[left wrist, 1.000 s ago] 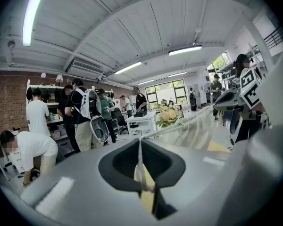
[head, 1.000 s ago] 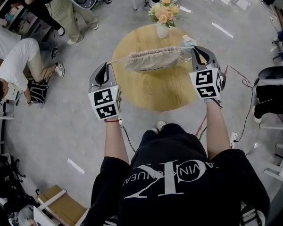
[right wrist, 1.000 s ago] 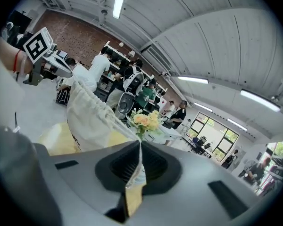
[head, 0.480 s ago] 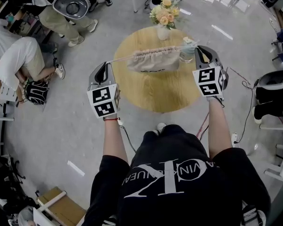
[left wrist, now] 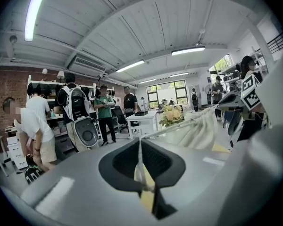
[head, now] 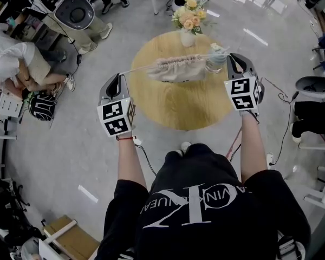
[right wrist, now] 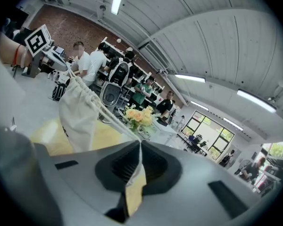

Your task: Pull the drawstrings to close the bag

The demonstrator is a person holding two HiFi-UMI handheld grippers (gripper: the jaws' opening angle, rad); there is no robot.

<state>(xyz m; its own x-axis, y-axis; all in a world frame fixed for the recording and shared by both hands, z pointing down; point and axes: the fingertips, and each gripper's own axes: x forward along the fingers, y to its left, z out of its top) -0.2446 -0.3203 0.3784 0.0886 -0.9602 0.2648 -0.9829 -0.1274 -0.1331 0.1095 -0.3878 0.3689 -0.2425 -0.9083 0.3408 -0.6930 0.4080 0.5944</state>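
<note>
A cream drawstring bag (head: pixel 176 69) hangs in the air above the round wooden table (head: pixel 179 104), its mouth gathered into folds. My left gripper (head: pixel 117 84) is shut on the left drawstring (head: pixel 136 67), which runs taut to the bag. My right gripper (head: pixel 231 64) is shut on the right drawstring (head: pixel 215 54), close to the bag's right end. In the left gripper view the drawstring (left wrist: pixel 170 127) leads from my shut left gripper (left wrist: pixel 139 147) to the bag (left wrist: pixel 195 131). In the right gripper view the drawstrings (right wrist: pixel 108 114) run from my shut right gripper (right wrist: pixel 140 147) to the bag (right wrist: pixel 78 114).
A white vase of flowers (head: pixel 187 16) stands at the table's far edge, and a clear glass (head: pixel 213 65) sits under the bag's right end. Several people (head: pixel 21 69) are at the left. A dark chair (head: pixel 314 85) is at the right, a wooden stool (head: pixel 65 234) at the lower left.
My left gripper has moved left and a little down, my right gripper slightly right. The strings have pulled tighter and the bag's mouth has bunched narrower. A person at the upper left walked on.
</note>
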